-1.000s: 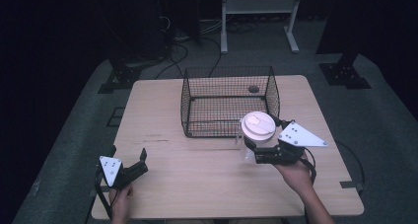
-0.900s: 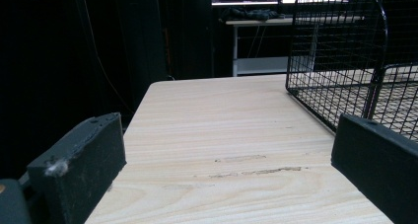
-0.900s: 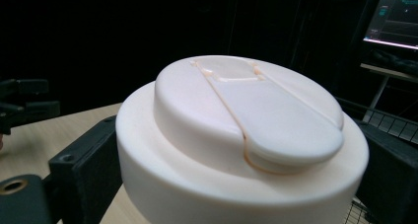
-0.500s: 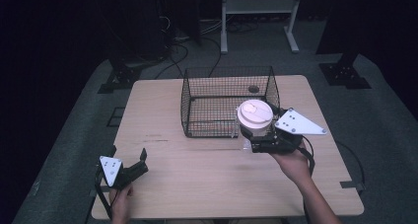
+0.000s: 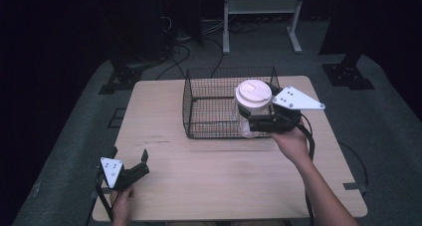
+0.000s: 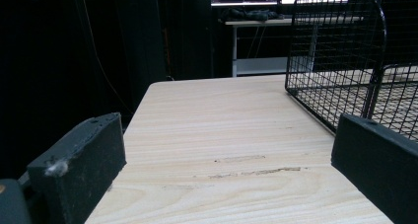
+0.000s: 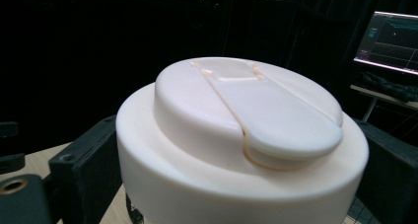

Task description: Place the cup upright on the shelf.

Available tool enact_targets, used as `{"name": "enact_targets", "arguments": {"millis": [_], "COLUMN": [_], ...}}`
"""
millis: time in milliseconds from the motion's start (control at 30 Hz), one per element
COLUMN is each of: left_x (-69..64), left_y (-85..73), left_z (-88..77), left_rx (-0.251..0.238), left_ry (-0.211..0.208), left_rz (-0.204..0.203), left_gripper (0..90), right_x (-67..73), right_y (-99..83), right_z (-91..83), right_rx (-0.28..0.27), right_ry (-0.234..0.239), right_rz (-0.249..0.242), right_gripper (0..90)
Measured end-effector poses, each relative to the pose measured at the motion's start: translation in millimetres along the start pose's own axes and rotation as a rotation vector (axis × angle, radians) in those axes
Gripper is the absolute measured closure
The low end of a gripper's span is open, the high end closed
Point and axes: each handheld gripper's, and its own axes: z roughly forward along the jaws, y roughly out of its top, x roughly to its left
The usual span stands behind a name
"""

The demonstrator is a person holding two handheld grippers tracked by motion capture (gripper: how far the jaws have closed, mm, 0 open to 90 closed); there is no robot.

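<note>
Jaws of the right gripper [image 5: 247,122] clamped a lidded cup [image 5: 253,97], held above the wire basket's [image 5: 209,111] right end. Near the desk's [image 5: 224,166] front-left corner, the left gripper [image 5: 130,157] rested, its jaws spread wide and empty.
</note>
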Motion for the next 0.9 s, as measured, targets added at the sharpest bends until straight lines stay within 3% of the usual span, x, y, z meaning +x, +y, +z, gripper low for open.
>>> {"name": "enact_targets", "arguments": {"millis": [433, 700, 900], "left_x": [0.2, 0.8, 1.1], "left_y": [0.0, 0.1, 0.0], "left_z": [0.1, -0.1, -0.3], "left_rx": [-0.002, -0.001, -0.003], "left_ry": [-0.001, -0.001, -0.003], "left_rz": [-0.001, -0.005, -0.009], "left_gripper": [0.0, 0.0, 0.0], "right_x": [-11.8, -22.6, -31.3], "right_y": [11.5, 10.9, 5.3], "right_z": [31.9, 62.0, 77.0], "right_rx": [0.002, 0.029, 0.035], "right_ry": [-0.039, -0.056, -0.034], "right_rz": [-0.008, -0.008, 0.022], "right_gripper": [4.4, 4.5, 4.5]}}
